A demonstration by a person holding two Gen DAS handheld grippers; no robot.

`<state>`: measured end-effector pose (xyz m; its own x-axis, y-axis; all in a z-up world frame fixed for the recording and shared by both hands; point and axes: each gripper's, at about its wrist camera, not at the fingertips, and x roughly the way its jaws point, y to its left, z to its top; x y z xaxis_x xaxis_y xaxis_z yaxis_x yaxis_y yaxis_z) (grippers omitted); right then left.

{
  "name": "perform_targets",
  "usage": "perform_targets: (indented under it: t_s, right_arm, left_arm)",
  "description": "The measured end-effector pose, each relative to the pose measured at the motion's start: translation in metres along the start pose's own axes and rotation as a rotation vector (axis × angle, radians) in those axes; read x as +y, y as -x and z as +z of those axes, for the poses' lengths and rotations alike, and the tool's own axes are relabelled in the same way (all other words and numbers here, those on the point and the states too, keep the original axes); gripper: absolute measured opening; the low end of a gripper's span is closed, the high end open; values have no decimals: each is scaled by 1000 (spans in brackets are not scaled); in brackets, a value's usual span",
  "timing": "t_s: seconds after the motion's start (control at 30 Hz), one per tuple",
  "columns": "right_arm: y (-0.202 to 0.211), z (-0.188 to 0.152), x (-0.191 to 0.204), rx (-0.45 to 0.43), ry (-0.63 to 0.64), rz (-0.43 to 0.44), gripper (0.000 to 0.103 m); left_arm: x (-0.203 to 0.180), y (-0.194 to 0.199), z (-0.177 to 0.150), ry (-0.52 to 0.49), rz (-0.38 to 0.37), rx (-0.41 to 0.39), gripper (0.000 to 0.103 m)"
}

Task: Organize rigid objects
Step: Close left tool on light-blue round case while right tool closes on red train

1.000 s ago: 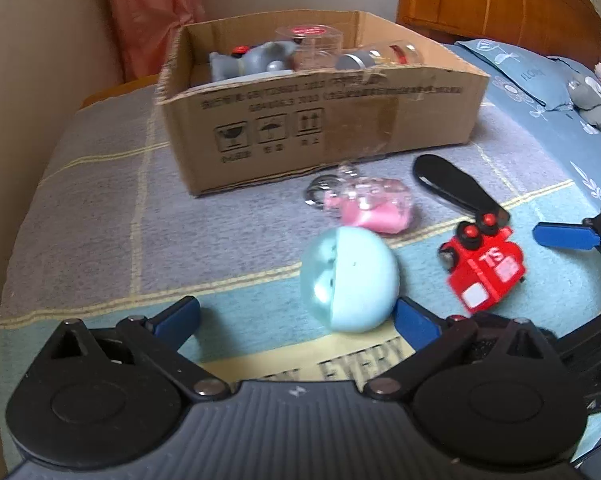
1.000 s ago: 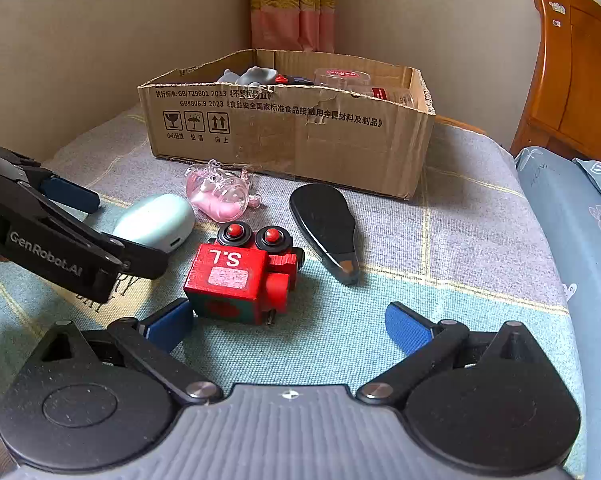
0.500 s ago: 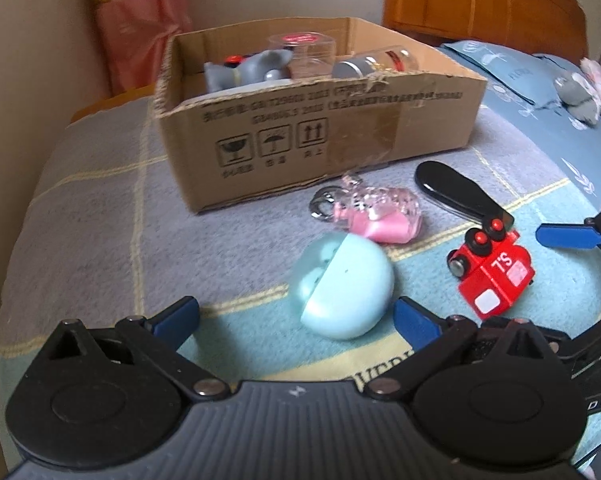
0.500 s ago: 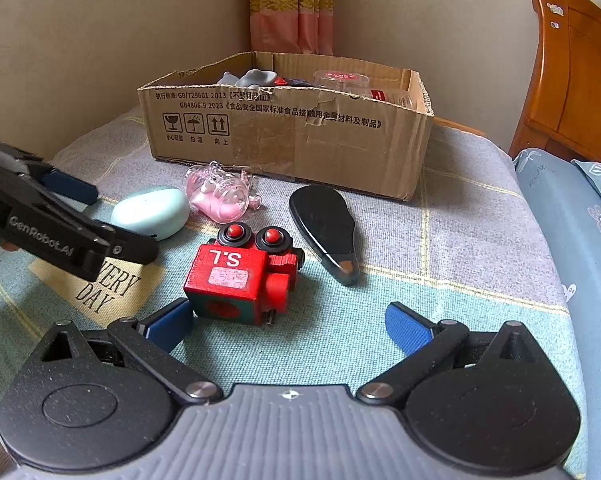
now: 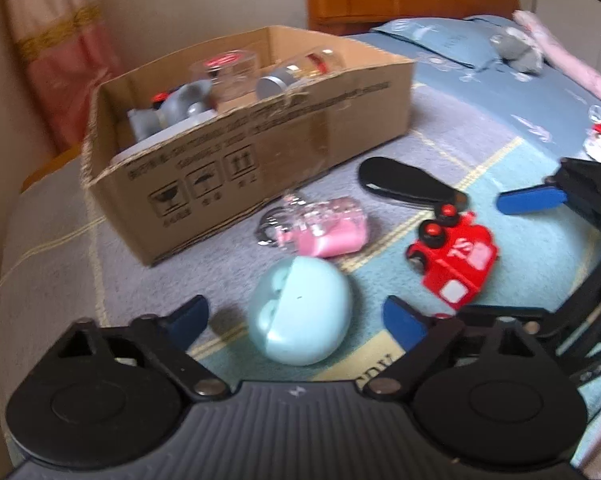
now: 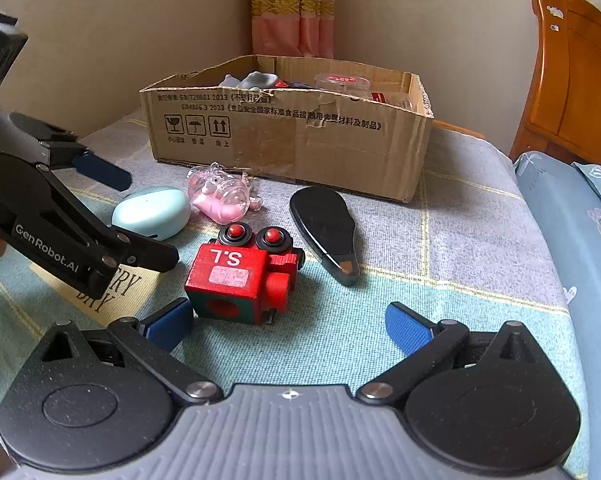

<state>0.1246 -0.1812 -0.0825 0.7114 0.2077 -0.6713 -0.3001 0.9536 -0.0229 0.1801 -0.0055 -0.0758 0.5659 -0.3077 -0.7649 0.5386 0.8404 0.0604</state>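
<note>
- Closing in on the egg (image 5: 300, 314), your left hand-held gripper (image 5: 296, 316) has just been narrowing its jaws: they stood widest a second ago and are now partly drawn in, with the pale blue egg between the pads.
- Judging from the left wrist view, a strip of bed cover still shows on each side of the egg, so the pads bracket it without pressing; count it as not yet gripped.
- That view has also rolled, so the box (image 5: 260, 152) now tilts and sits at about 11 o'clock from the egg.
- For the task this looks like the start of a pick: the egg is the next thing bound for the box, which already holds a grey toy and clear jars.
- Your right hand-held gripper (image 6: 288, 326) is spread and empty, hovering with the red car (image 6: 240, 276) just ahead of its left pad; nothing has changed there.
- Waiting on the bed are the pink toy (image 6: 220, 196) at 12 o'clock from the car and the black paddle (image 6: 326, 232) at 2 o'clock.
- Hard to read: the left view is blurred, so the box print and the pink toy's details smear.
- In the right view your left gripper's arm covers the egg's near edge and both its pad tips, so contact cannot be checked from there.
- The box walls hide much of its contents.
</note>
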Motion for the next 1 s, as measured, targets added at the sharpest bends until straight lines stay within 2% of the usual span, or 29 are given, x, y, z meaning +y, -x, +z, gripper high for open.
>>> perform_targets:
  t_s: [0.1,0.23,0.53,0.77,1.0]
  right_arm:
    - [1,-1,0,-3,4,4,103]
    - [1,-1,0,-5,4,4,103]
    - [-1,4,4,38,-5,-6,103]
    - [-10,14,23,48,60,63,103]
    - [-14,25,29,42,88,86,86]
  left_arm:
    - [0,1,3,-11,-44,3,68]
    - [-2,1,5,-10,-54,2,53]
    - [7,13,-9,36,-19,15,52]
    - [20,17,-15,63,-15,26,55]
    - [20,14,-11,34,-39,25,55]
